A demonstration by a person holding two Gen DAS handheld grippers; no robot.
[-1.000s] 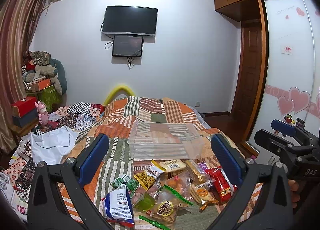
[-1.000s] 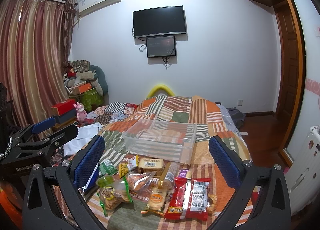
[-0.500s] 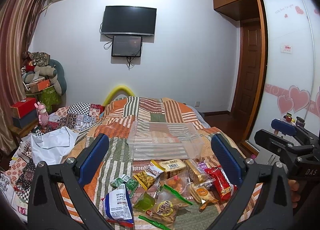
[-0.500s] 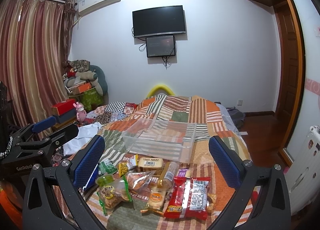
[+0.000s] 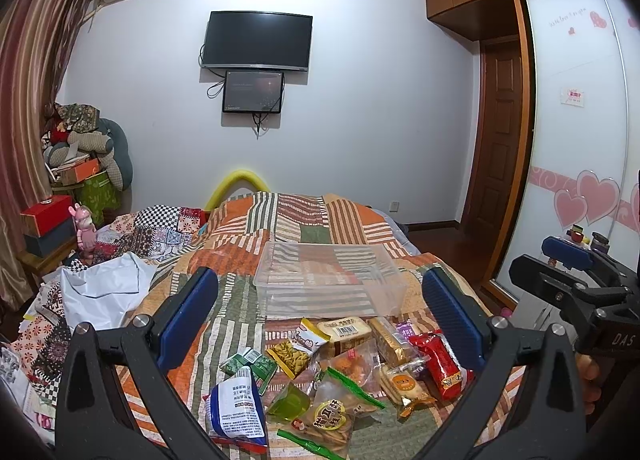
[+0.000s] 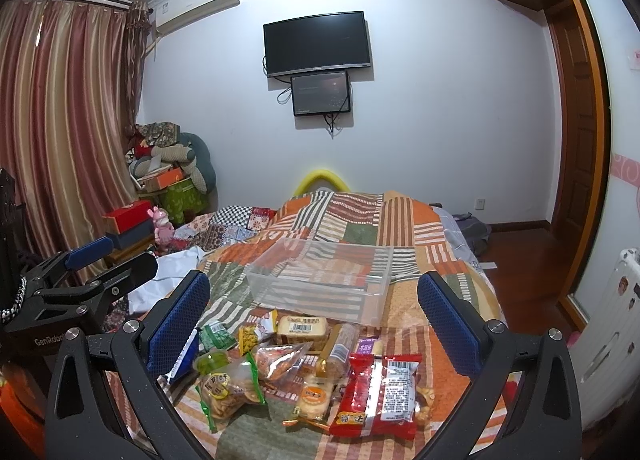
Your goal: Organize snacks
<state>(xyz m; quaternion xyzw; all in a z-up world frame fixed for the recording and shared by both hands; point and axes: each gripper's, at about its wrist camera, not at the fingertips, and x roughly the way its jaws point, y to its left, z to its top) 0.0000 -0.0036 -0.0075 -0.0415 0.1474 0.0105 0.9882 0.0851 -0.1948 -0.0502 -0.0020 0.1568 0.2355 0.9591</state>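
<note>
Here, left claw level, spread wide, right claw likewise

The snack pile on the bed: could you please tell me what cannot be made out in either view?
- Left wrist view: the blue-and-white bag is cut off low by the left gripper frame.
- Right wrist view: the same bag is mostly hidden behind the right gripper finger.
- Both views: label print is too small to read.
- Clear box: nothing visible inside.
</note>
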